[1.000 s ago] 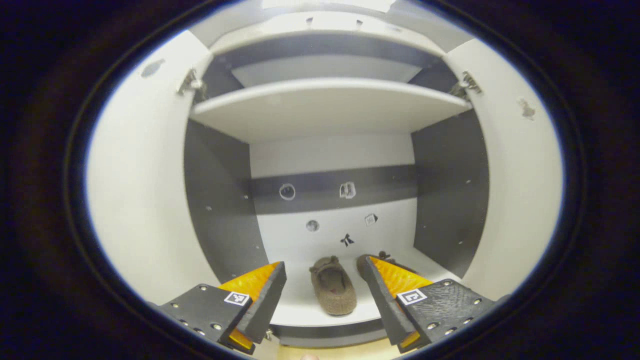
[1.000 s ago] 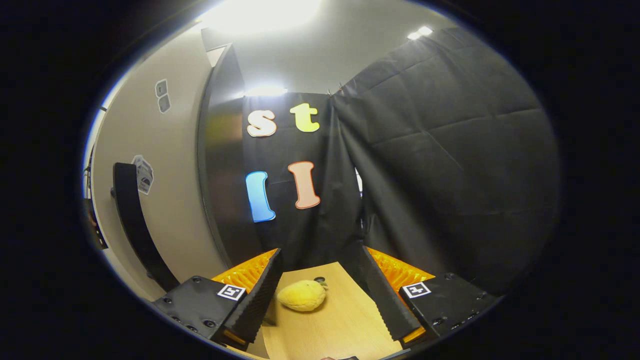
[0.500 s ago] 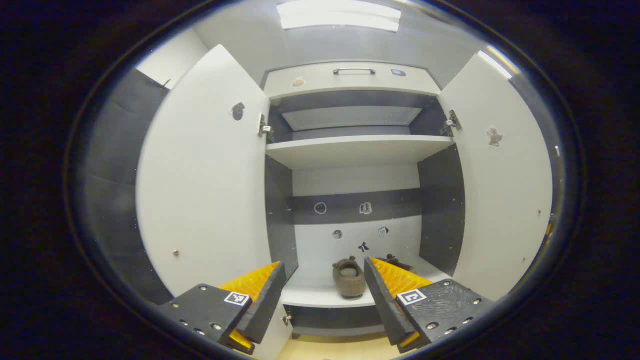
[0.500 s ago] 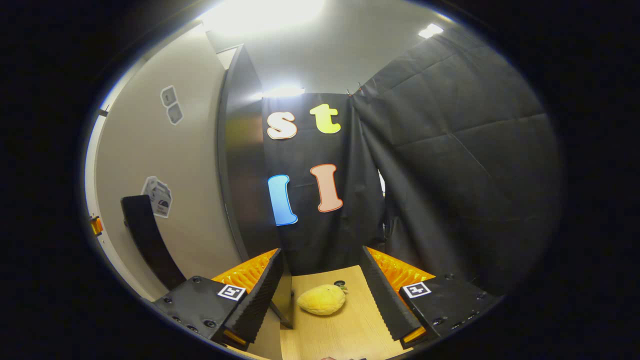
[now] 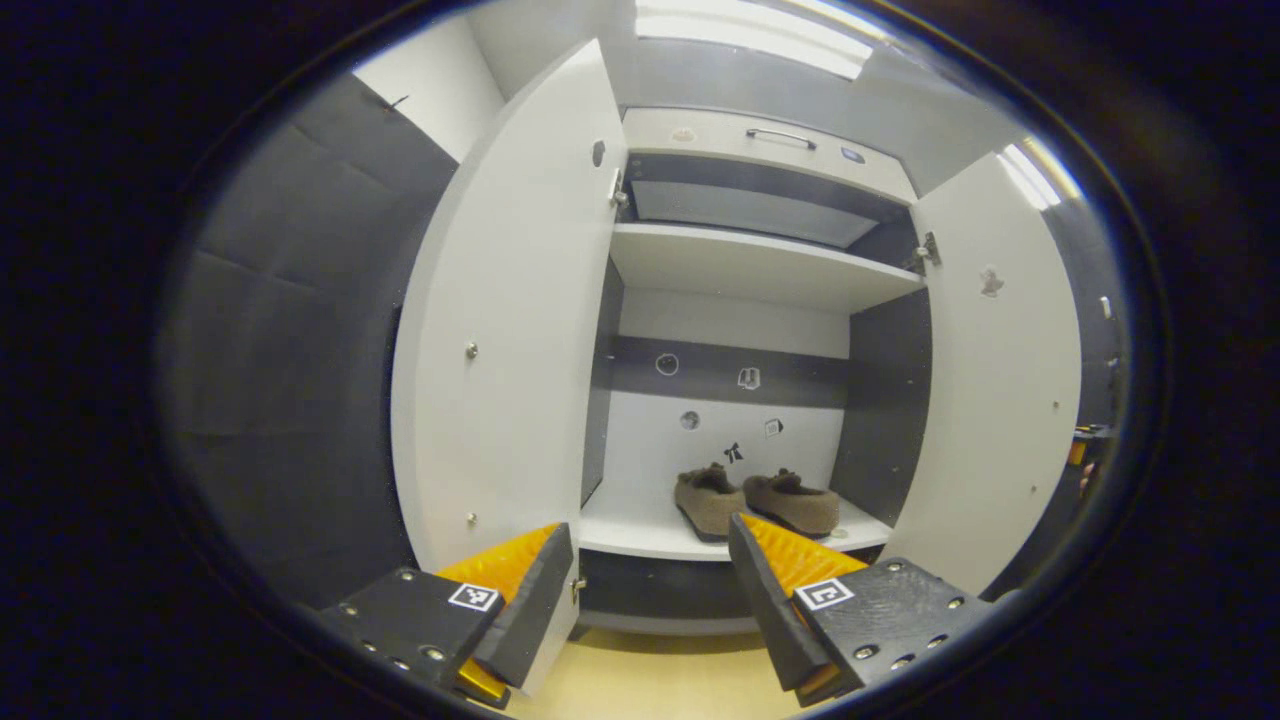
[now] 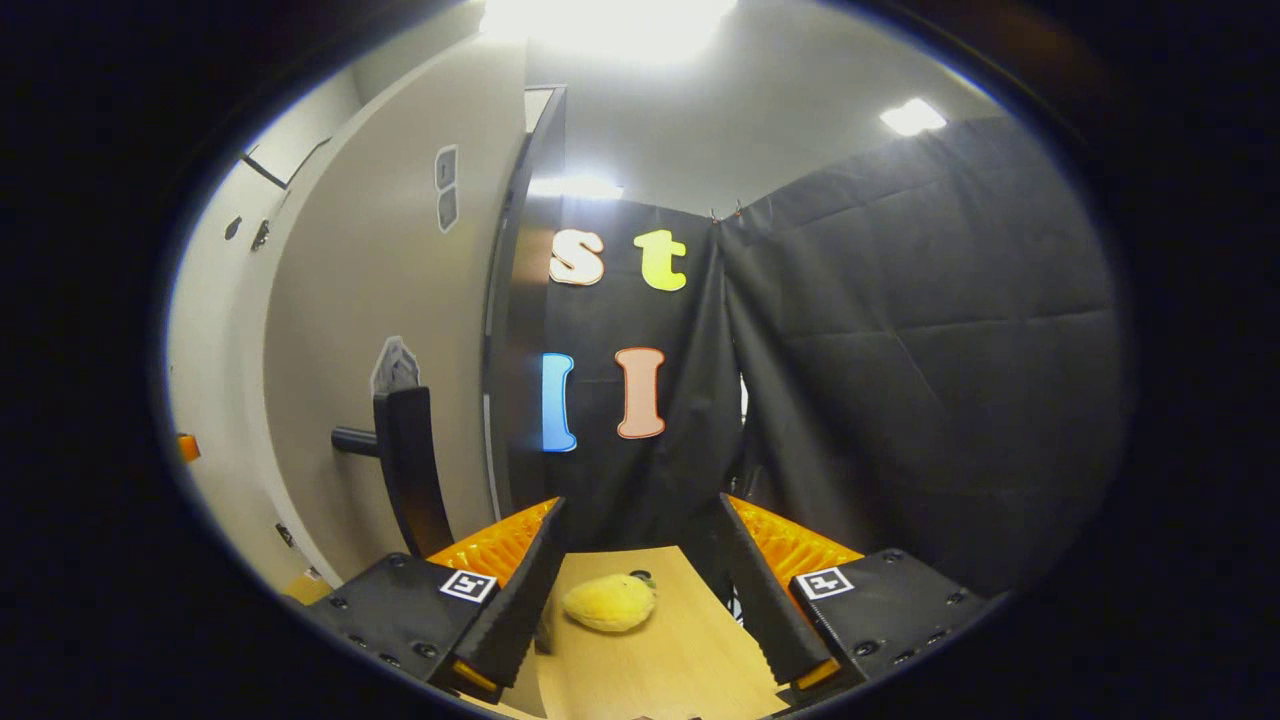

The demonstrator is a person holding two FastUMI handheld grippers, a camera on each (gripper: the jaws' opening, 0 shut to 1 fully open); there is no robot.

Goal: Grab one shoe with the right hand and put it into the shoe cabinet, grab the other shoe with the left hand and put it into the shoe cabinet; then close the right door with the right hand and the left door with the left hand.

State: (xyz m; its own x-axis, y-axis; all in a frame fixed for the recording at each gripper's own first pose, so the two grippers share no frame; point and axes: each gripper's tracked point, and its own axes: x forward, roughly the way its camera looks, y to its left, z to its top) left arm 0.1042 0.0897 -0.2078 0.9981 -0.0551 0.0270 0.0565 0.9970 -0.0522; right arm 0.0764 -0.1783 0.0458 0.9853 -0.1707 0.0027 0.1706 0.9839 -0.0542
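Compared with one second ago, the left gripper [image 5: 650, 585] stands farther back from the white shoe cabinet with dark grey inner walls [image 5: 760, 265], so that both white doors are visible in full and the second brown felt slipper has emerged from behind the finger. Its fingers are spread wide with nothing between them. Both brown felt slippers lie side by side on the lowest white shelf [image 5: 640, 535]: the left slipper [image 5: 708, 500] at about 12 o'clock from the gap between the fingers, the right slipper [image 5: 795, 503] at about 1 o'clock, just above the tip of the right-hand finger, well apart from the tool. The left door [image 5: 505, 330] stands open at 10 o'clock, the right door [image 5: 1000, 380] open at 2 o'clock.

In the right gripper view, the right gripper [image 6: 635, 590] is likewise spread and empty. A yellow lemon-shaped plush toy [image 6: 608, 602] rests on a light wooden tabletop [image 6: 670, 660] between the fingers, nearer the left-hand one. A pale door face bearing a black bar handle [image 6: 408, 470] lies at 9 o'clock.
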